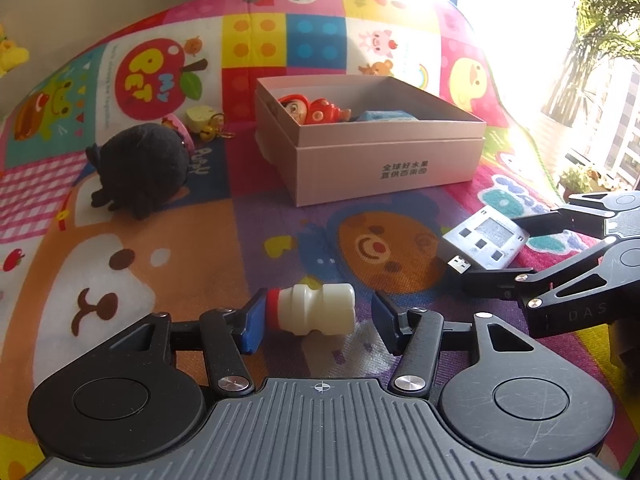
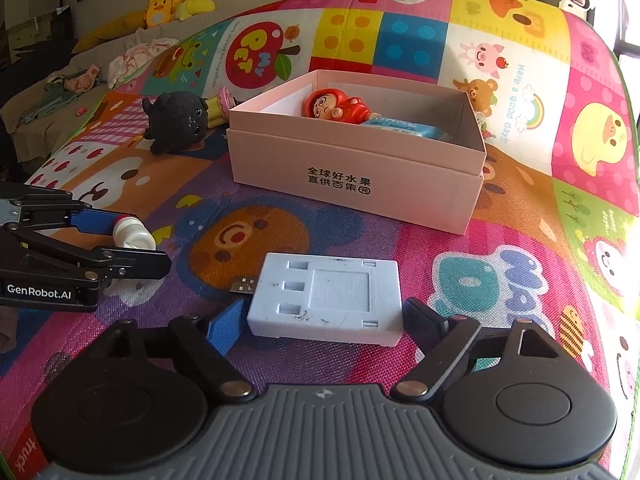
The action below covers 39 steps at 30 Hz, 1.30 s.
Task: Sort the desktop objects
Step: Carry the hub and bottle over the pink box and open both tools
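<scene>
A small white bottle with a red cap [image 1: 314, 309] lies on its side on the play mat between the open fingers of my left gripper [image 1: 320, 322]; the left pad touches the cap, the right pad stands apart. It also shows in the right wrist view [image 2: 134, 236]. A pale blue-grey device with a USB plug [image 2: 326, 300] lies between the open fingers of my right gripper [image 2: 324, 326], neither pad pressing it. The device [image 1: 484, 242] and the right gripper [image 1: 516, 252] show at the right of the left wrist view. The pink box [image 2: 352, 178] stands behind, holding a red doll [image 2: 336, 106] and a blue pack [image 2: 404, 128].
A black plush toy [image 1: 140, 168] lies left of the box, with a small cup-like toy [image 1: 178, 128] and a pale trinket with bells [image 1: 204, 120] behind it. The colourful play mat [image 1: 180, 248] covers the surface. Yellow plush toys [image 2: 172, 0] and clothes lie on a sofa beyond.
</scene>
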Motion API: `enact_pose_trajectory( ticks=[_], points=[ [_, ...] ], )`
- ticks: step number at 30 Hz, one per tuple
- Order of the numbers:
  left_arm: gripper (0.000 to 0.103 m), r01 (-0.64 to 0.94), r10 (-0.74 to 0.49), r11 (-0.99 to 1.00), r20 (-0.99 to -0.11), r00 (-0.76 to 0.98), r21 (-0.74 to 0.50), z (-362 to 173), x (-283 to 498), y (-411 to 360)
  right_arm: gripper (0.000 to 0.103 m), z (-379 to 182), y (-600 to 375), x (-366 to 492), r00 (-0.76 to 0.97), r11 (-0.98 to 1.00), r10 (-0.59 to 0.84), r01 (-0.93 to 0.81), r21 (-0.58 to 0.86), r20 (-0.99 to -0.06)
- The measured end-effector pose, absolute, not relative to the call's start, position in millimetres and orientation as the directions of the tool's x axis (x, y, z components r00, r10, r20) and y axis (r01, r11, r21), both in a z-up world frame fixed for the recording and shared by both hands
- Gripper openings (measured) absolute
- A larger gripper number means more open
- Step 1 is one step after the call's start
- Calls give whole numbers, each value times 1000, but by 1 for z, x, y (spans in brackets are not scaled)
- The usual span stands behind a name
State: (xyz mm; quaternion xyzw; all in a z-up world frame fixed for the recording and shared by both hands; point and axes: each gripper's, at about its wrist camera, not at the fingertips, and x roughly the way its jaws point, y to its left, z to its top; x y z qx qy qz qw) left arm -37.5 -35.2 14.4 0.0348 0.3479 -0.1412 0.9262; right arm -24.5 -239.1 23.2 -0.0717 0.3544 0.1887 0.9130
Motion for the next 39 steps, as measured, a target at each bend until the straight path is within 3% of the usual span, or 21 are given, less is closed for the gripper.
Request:
enact_pose_trajectory(
  ticks=[5, 11, 15, 20, 23, 27, 30, 32, 34, 39],
  points=[
    [49, 268, -215, 963, -657, 723, -21, 14, -39, -33, 80, 27, -235, -22, 659, 913, 310, -406, 22, -686],
    [48, 285, -241, 958, -656, 716, -41, 25, -53, -31, 80, 44, -243, -42, 656, 908, 329, -416, 38, -680],
    [48, 329, -297, 943, -585, 755, -55, 58, -57, -34, 80, 98, -262, -62, 760, 918, 322, -396, -10, -565],
    [48, 360, -311, 933, -440, 842, 29, 107, -24, -60, 80, 176, -292, -63, 868, 943, 311, -332, 13, -387],
    [48, 360, -313, 933, -437, 844, 28, 111, 18, -79, 80, 194, -301, -55, 898, 957, 276, -290, 10, -343],
    [49, 348, -287, 936, -475, 832, 43, 87, 71, -99, 80, 193, -303, -41, 900, 964, 249, -264, 8, -358],
    [58, 351, -304, 936, -513, 803, -7, 69, 83, -94, 80, 181, -302, -30, 890, 969, 224, -246, -5, -396],
    [79, 337, -315, 940, -491, 812, -46, 64, 69, -77, 80, 172, -303, -22, 883, 973, 205, -229, -6, -423],
    [89, 287, -274, 957, -461, 844, -43, 61, 48, -58, 80, 163, -305, -10, 871, 977, 193, -213, 6, -453],
    [96, 206, -199, 978, -479, 855, -38, 44, 15, -14, 80, 143, -289, 42, 812, 975, 211, -217, 52, -544]
  ],
)
